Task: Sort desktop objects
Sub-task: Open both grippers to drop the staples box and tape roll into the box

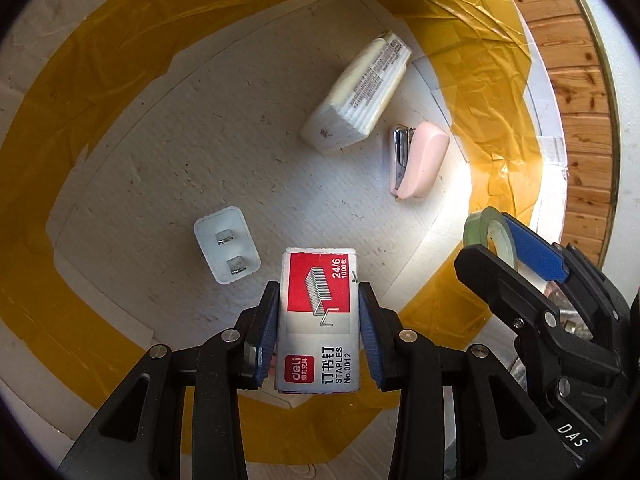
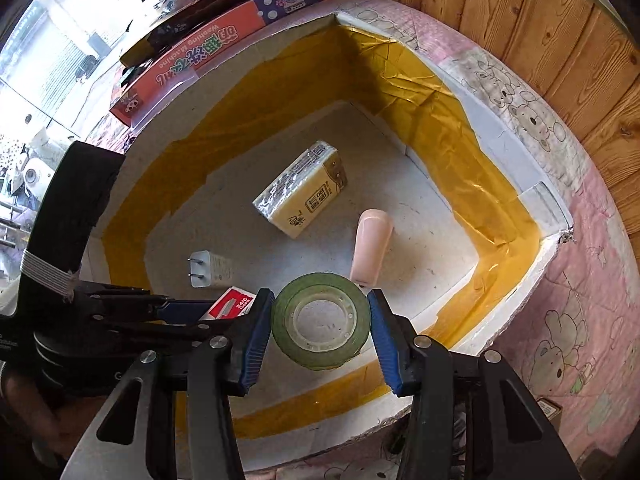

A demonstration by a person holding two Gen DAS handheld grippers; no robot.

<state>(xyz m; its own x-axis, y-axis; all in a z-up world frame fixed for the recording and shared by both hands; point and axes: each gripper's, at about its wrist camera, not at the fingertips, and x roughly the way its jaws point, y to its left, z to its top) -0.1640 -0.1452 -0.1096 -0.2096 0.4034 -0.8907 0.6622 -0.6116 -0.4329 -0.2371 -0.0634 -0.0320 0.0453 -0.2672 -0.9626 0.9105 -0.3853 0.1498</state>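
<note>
My left gripper [image 1: 319, 308] is shut on a red and white staples box [image 1: 318, 320], its blue pads pressing the box's long sides, above the floor of a white foam bin [image 1: 100, 60] lined with yellow tape. My right gripper [image 2: 320, 316] is shut on a green tape roll [image 2: 320, 285], held flat over the bin's near side. In the right wrist view the staples box [image 2: 234, 304] peeks out just left of the roll. In the left wrist view the tape roll [image 1: 486, 226] and the right gripper [image 1: 504, 236] come in at the right.
On the bin floor lie a white charger plug [image 1: 226, 250], a yellow tissue pack [image 1: 360, 92] and a pink stapler [image 1: 422, 158]. An orange toy carton [image 2: 192, 64] stands behind the bin. A wood-panelled wall [image 2: 520, 20] and a pink bear-print cloth [image 2: 580, 280] lie to the right.
</note>
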